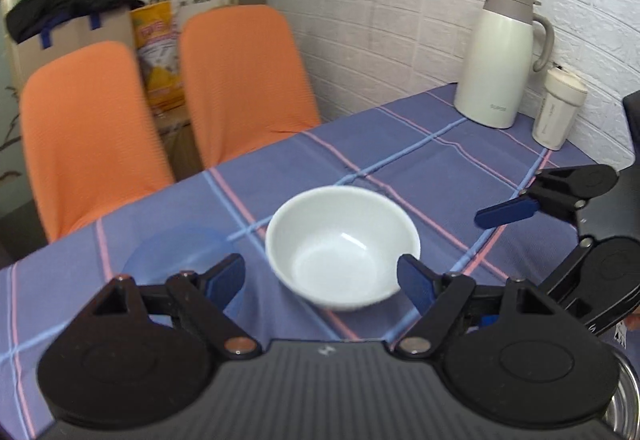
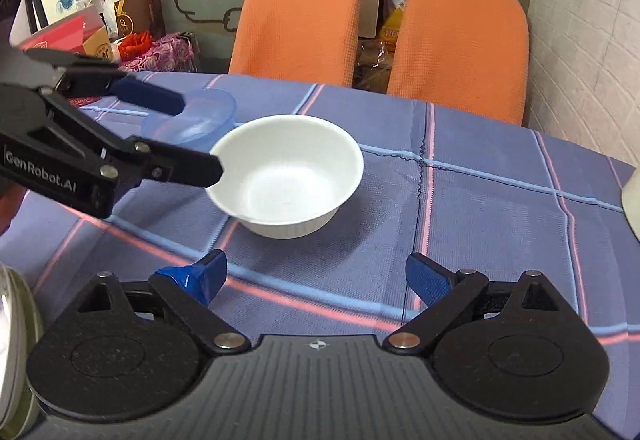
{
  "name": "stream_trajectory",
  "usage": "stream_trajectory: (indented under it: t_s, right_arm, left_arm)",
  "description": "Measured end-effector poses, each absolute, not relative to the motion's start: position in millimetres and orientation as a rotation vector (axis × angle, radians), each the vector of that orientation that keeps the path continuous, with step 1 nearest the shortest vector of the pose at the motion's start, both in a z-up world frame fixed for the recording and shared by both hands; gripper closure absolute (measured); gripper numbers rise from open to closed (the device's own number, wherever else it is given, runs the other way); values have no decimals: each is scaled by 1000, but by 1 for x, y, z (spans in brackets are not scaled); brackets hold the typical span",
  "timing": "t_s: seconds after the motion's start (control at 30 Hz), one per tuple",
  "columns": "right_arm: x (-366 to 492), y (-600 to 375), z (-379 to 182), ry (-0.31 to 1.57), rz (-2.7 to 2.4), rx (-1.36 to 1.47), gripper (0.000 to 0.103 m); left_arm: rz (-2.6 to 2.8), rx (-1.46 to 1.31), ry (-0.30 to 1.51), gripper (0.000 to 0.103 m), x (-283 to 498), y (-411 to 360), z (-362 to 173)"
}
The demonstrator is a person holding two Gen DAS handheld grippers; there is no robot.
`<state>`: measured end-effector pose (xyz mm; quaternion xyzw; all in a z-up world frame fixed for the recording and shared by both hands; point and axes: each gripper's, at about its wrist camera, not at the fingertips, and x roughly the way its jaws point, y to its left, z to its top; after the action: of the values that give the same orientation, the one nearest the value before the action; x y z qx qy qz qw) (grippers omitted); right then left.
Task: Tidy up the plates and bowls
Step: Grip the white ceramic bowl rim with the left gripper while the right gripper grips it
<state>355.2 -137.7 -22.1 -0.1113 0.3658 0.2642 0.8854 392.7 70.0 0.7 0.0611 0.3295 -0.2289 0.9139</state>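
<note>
Little looks done yet: the white bowl [image 1: 342, 246] sits mid-frame on the checked worktop [image 1: 420, 160], the blue bowl [image 1: 176, 252] just left of it, unstacked. Left gripper [image 1: 320, 278] and right gripper [image 2: 316, 276] are both spread wide, grasping nothing.

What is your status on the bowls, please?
Left gripper open, nearing white bowl. Right gripper open, empty. Blue bowl beside white one. Nothing in the way.
</note>
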Motion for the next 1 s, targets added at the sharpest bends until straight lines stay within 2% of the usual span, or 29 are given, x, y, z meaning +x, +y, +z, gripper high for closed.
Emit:
stream_trajectory:
  t_s: [0.37, 0.63, 1.0]
  right_arm:
    - [376, -118, -36, 799, 624, -230, 19]
    - [386, -113, -48, 814, 616, -224, 19]
    - [385, -112, -54, 675, 660, -271, 21]
  left_arm:
    - [-467, 182, 824, 23, 474, 39, -26]
    - [-447, 206, 852, 23, 477, 31, -39]
    - [-430, 152, 865, 28, 480, 34, -51]
